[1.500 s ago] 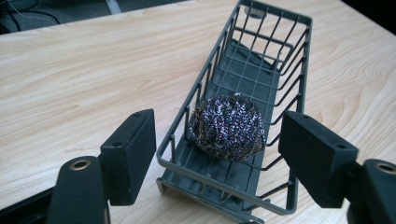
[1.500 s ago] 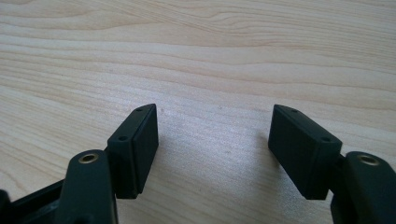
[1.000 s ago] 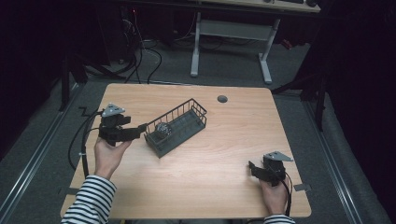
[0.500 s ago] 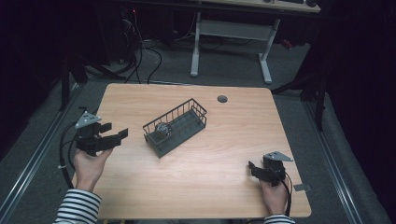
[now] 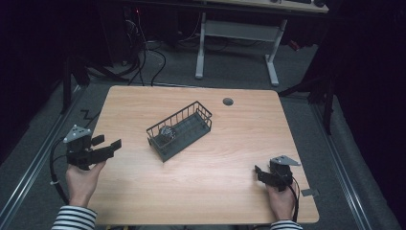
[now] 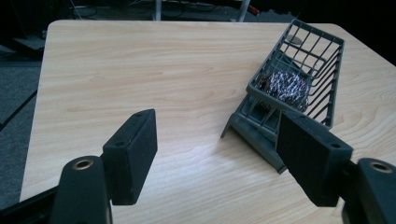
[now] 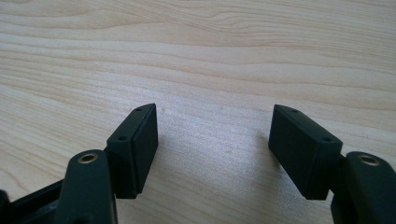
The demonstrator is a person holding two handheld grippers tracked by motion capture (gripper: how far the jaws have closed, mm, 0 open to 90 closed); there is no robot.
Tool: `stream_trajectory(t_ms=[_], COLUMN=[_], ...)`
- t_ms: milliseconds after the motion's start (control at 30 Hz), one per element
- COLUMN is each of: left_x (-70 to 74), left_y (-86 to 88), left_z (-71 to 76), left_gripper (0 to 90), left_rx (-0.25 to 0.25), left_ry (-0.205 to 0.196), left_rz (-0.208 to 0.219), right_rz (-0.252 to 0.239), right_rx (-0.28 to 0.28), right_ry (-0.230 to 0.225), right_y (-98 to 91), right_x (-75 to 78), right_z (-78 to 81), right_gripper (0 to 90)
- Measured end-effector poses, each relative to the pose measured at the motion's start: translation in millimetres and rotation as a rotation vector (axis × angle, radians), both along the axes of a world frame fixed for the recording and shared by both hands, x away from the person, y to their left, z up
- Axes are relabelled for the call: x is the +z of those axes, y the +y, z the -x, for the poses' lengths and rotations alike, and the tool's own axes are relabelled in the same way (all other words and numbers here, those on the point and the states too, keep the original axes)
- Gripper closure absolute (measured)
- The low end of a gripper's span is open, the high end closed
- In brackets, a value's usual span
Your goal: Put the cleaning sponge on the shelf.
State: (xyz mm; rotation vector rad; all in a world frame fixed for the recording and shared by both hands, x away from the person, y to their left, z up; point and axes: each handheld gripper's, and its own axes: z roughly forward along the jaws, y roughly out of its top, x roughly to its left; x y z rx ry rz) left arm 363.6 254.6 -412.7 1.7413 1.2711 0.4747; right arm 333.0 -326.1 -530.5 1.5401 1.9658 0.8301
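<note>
- The light wooden table (image 5: 201,191) carries a dark grey wire basket (image 5: 181,130), which stands near the table's middle, a little toward the far edge and slanted across the top, its long sides running from the near-left toward the far-right.
- Inside the basket, at the end nearer the table's left edge, lies a shiny ball of steel-wool scourer (image 5: 166,132); in the left gripper view the scourer (image 6: 284,87) rests against the basket's wire wall (image 6: 322,56), above a flat grey lip at the basket's foot.
- The left gripper (image 5: 109,147), black with a grey three-cornered plate on top, is held over the table's left edge, well apart from the basket, and points toward it. Its jaws are spread wide with nothing between them; the left gripper view looks between them at bare wood and the basket beyond.
- The person's left hand (image 5: 82,179) grips it from below, with a black-and-white striped sleeve (image 5: 74,219) at the near edge.
- The right gripper (image 5: 261,173), also black with a grey plate, is near the table's near-right corner, low over the wood, held by the right hand (image 5: 281,201). Its jaws are spread apart and empty, with wood grain between them in the right gripper view.
- A round dark grommet hole (image 5: 228,101) sits near the table's far edge, right of centre.
</note>
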Motion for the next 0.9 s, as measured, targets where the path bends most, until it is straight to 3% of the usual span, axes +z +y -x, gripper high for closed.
stream_trajectory(t_ms=[900], left_x=[-40.7], left_y=[3.4], left_z=[16.9], left_gripper=[30.5], left_rx=[0.027], left_ry=[0.066], left_rz=[-0.025], right_rz=[0.001], right_rx=[0.000], right_ry=[0.000], right_y=[0.1], right_x=[0.0], right_z=[0.1], right_gripper=[33.2])
